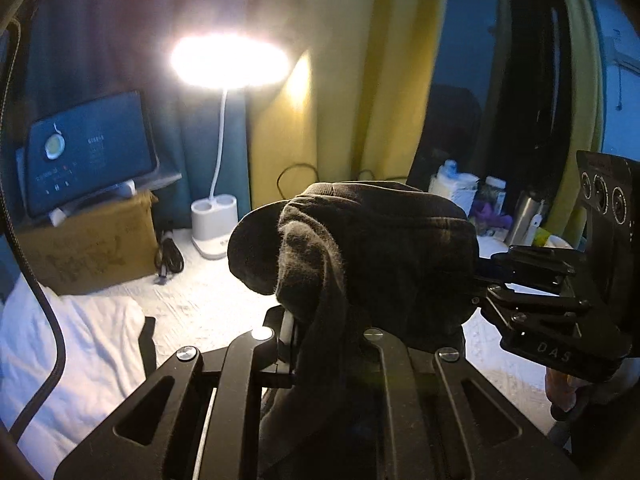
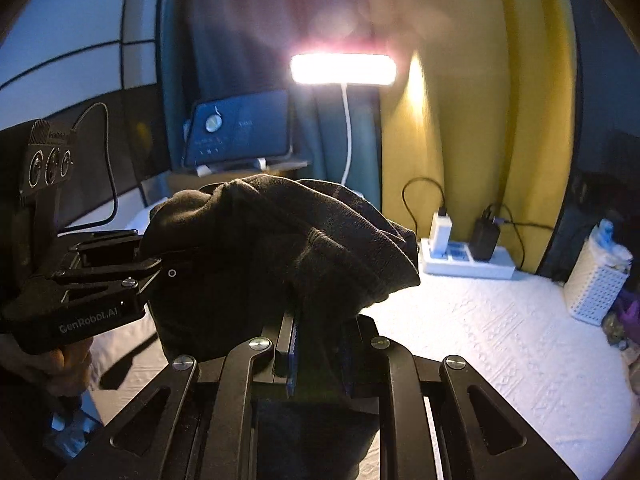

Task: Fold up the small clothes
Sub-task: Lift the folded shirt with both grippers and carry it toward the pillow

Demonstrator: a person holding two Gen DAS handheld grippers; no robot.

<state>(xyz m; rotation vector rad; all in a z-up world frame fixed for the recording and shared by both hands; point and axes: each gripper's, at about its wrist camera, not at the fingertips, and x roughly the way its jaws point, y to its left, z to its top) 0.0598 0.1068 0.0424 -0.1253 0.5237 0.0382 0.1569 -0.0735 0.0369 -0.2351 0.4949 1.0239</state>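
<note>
We see a white bed cover [image 2: 500, 344] with a bright lamp [image 1: 230, 60] at its far edge. Above it hangs a dark sock [image 1: 360, 248] — our left gripper [image 1: 316, 332] and right gripper [image 2: 316, 344] both pinch it tight.

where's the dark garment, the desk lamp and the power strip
dark garment [image 1: 372, 240]: left wrist view, on the bunched cloth between the two grippers
desk lamp [image 1: 214, 222]: left wrist view, on its white base
power strip [image 2: 468, 266]: right wrist view, on its white body below the plugs
</note>
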